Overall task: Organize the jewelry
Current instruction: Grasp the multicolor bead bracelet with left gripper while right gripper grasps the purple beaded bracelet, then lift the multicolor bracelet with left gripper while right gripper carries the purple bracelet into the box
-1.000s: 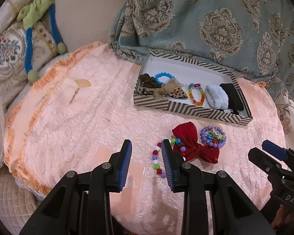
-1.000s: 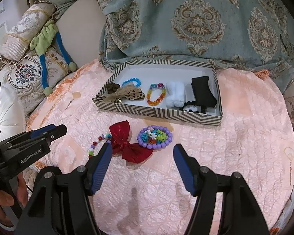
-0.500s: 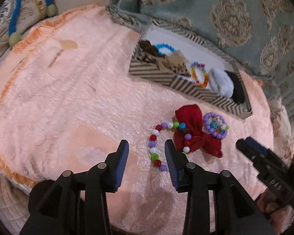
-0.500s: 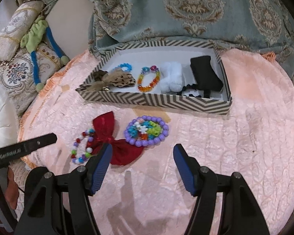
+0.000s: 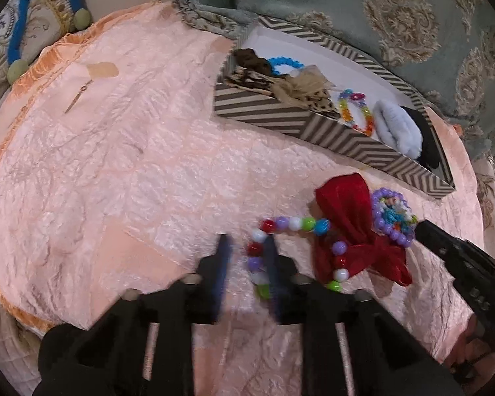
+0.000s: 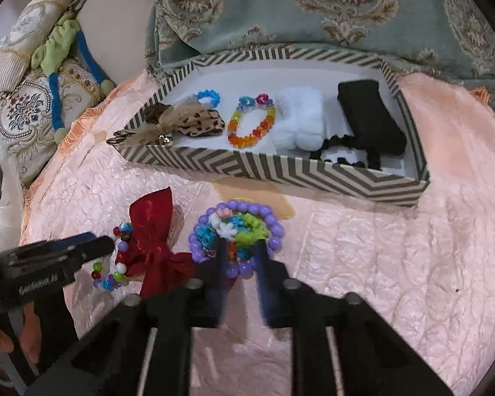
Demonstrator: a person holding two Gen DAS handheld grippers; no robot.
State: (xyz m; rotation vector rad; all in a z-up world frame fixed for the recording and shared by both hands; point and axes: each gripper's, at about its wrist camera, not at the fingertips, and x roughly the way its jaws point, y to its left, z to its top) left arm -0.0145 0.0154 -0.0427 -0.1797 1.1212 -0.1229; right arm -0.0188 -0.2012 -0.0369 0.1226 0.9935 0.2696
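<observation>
On the pink quilted cloth lie a multicoloured bead bracelet (image 5: 293, 222) (image 6: 115, 270), a red bow (image 5: 346, 204) (image 6: 151, 224) and a purple bead bracelet (image 5: 392, 214) (image 6: 274, 224) with a bright tuft inside. My left gripper (image 5: 246, 247) (image 6: 105, 244) hangs low over the bead bracelet. Its blurred jaws are closing, with the bracelet's left side between them and a gap still showing. My right gripper (image 6: 241, 254) (image 5: 425, 231) is closing around the purple bracelet's near rim, also blurred. The striped box (image 5: 280, 122) (image 6: 280, 168) stands behind.
The box holds a leopard bow (image 6: 194, 125), a blue bracelet (image 6: 209, 97), a rainbow bracelet (image 6: 250, 122), a white scrunchie (image 6: 300, 122) and black pieces (image 6: 369, 118). Teal patterned fabric (image 6: 313, 10) drapes behind it. Embroidered cushions (image 6: 33, 112) lie left. A small gold pin (image 5: 79, 97) rests far left.
Both grippers have sunk toward the cloth and come in over the loose jewelry. Their jaws have narrowed, the left around the bead bracelet's side, the right around the purple bracelet's rim.
</observation>
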